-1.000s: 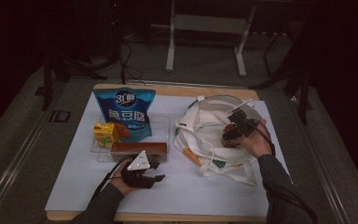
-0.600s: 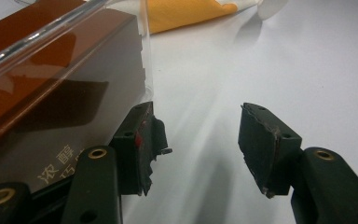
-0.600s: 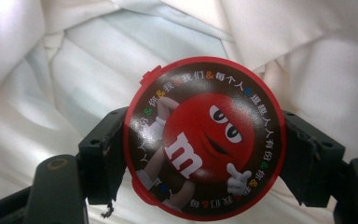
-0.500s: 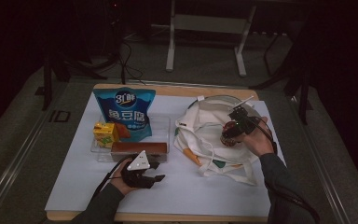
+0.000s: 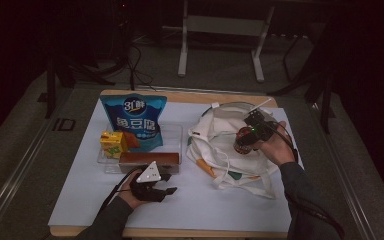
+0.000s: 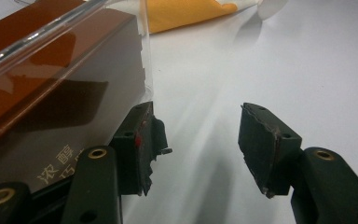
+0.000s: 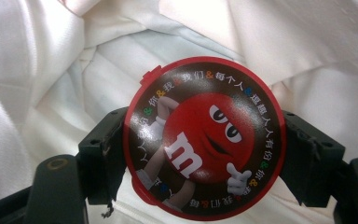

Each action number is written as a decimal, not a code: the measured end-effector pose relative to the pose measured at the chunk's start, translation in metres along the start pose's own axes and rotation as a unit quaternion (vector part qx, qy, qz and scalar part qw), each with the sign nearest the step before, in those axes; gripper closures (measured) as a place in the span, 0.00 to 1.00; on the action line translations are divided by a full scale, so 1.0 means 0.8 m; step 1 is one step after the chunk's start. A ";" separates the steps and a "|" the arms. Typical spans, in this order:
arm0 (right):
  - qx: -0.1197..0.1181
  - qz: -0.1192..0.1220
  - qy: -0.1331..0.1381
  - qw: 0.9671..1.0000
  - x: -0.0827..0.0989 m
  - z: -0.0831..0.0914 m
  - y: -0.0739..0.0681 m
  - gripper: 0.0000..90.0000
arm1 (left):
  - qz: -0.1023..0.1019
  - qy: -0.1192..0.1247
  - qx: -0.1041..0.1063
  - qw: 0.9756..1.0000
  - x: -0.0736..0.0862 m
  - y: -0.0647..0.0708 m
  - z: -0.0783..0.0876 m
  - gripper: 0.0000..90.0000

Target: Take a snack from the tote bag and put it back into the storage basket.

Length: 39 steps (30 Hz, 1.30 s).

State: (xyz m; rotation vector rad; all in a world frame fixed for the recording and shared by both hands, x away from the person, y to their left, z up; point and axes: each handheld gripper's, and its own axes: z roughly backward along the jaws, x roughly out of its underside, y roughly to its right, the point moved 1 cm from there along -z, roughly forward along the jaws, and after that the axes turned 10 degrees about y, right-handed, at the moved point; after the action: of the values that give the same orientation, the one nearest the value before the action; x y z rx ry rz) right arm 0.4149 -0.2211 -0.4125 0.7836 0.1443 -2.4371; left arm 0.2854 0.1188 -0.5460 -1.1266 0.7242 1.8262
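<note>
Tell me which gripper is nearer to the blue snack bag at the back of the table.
Left. The left gripper sits just in front of the clear tray below the blue snack bag; the right gripper is across the table over the white cloth bag, holding a candy tub.

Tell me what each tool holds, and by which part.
The right tool grips a round M&M's candy tub by its opposite sides, over the white tote bag. The left tool holds nothing; its jaws stand open.

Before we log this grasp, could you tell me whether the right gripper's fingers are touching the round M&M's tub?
Touching. In the right gripper view both fingers press against opposite sides of the M&M's tub, no gap showing.
</note>
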 end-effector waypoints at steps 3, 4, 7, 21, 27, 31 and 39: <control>-0.003 0.002 0.002 1.000 -0.002 0.001 -0.002 0.28 | 0.000 0.000 0.000 1.000 0.000 0.000 0.000 0.51; -0.004 0.005 0.004 1.000 -0.003 0.002 -0.003 0.28 | -0.001 0.000 0.000 1.000 0.000 0.000 0.000 0.51; -0.006 0.012 0.006 1.000 -0.005 0.004 -0.006 0.28 | 0.000 0.000 0.000 1.000 0.000 0.000 0.000 0.51; -0.017 0.033 0.013 0.999 -0.021 0.010 -0.022 0.28 | 0.000 0.000 0.000 1.000 0.000 0.000 0.000 0.51; -0.020 0.037 0.016 0.999 -0.025 0.012 -0.027 0.29 | 0.000 0.000 0.000 1.000 0.000 0.000 0.000 0.51; -0.029 0.043 0.023 0.998 -0.033 0.016 -0.035 0.28 | -0.001 0.000 0.000 1.000 0.000 0.000 0.000 0.51; -0.040 0.056 0.027 0.997 -0.049 0.019 -0.052 0.28 | -0.002 -0.001 0.001 1.000 0.000 0.000 0.000 0.51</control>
State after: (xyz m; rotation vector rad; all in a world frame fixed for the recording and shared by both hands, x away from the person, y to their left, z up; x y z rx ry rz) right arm 0.4107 -0.1713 -0.3807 0.8004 0.2124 -2.2907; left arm 0.2852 0.1185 -0.5460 -1.1253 0.7221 1.8227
